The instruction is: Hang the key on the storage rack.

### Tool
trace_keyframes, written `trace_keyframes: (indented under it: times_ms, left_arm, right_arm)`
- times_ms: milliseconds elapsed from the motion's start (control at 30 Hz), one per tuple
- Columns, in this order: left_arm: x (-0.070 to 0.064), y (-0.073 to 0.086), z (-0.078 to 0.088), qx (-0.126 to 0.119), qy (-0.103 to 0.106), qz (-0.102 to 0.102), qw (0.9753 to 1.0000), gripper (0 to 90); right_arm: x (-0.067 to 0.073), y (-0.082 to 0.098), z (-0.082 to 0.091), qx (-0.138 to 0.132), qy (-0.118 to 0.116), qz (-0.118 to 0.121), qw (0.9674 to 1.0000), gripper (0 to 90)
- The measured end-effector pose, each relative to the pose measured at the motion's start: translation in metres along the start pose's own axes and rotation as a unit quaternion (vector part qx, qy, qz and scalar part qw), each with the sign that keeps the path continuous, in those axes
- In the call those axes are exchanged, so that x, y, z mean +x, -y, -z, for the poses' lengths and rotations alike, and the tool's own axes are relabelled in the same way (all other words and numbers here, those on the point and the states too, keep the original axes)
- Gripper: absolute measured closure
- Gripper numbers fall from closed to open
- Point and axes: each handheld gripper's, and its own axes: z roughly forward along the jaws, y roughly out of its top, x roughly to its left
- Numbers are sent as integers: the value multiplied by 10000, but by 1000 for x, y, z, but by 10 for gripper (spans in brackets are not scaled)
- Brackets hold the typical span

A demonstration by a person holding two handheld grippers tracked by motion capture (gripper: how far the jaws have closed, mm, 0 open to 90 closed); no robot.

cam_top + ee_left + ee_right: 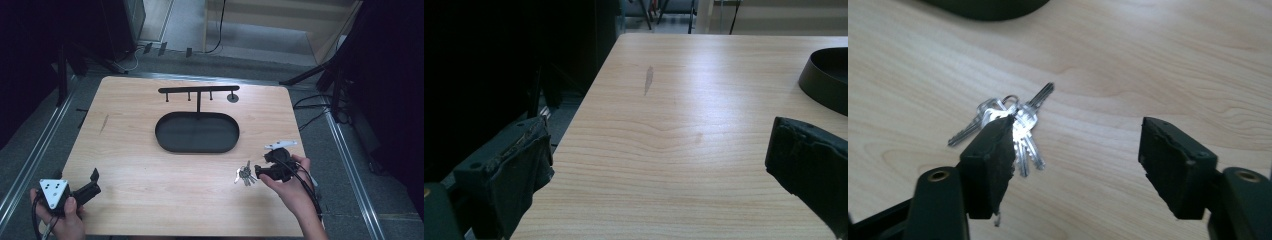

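**Both grippers spread wide, empty**

Right gripper [1078, 170]: jaws wide apart, grasping nothing; one jaw just beside the key bunch [1008, 127] on the wooden table [145, 150]. Left gripper [659, 175]: released, over bare tabletop. Beyond: oval black tray [197, 132], hook rack [199, 90].

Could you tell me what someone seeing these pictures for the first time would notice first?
Probably the bunch of silver keys lying on the wooden table, with the right tool open right beside it. Next, the black oval tray at the table's centre, with a hook rack rising behind it. The left tool is held open at the near left corner, away from everything.
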Motion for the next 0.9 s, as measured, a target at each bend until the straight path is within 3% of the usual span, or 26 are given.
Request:
trace_keyframes:
  times_ms: [133, 200, 233, 267, 300, 400, 433, 467, 600, 767, 833, 900]
  left_arm:
    - [1, 0, 0, 0, 32, 44, 10000, 0]
    - [1, 0, -1, 5, 36, 51, 10000, 0]
    - [1, 0, -1, 5, 36, 51, 10000, 0]
    - [1, 0, -1, 19, 41, 45, 10000, 0]
    - [1, 0, -1, 16, 52, 44, 10000, 0]
    - [0, 0, -1, 28, 48, 43, 10000, 0]
    - [0, 0, -1, 30, 45, 44, 10000, 0]
    - [0, 0, -1, 32, 55, 40, 10000, 0]
    - [1, -1, -2, 41, 66, 45, 10000, 0]
    - [1, -1, -2, 47, 71, 31, 10000, 0]
    - [1, -1, -2, 44, 71, 44, 10000, 0]
    - [1, -1, -2, 46, 76, 46, 10000, 0]
  right_arm:
    - [4, -15, -10, 567, -221, -38, 9981, 406]
    - [6, -21, -15, 876, -368, -139, 9954, 439]
    - [6, -21, -15, 876, -368, -139, 9954, 439]
    - [7, -26, -22, 1147, -558, -245, 9915, 450]
    - [8, -27, -25, 1219, -573, -260, 9905, 466]
    - [11, -29, -30, 1309, -466, -135, 9902, 497]
    - [12, -29, -33, 1417, -449, -80, 9889, 513]
    - [14, -29, -40, 1563, -589, 11, 9859, 512]
    - [16, -28, -49, 1744, -686, 88, 9822, 457]
    - [21, -29, -57, 1708, -705, 172, 9826, 364]
    - [22, -31, -58, 1600, -699, 309, 9841, 352]
    - [23, -31, -61, 1640, -787, 298, 9829, 349]
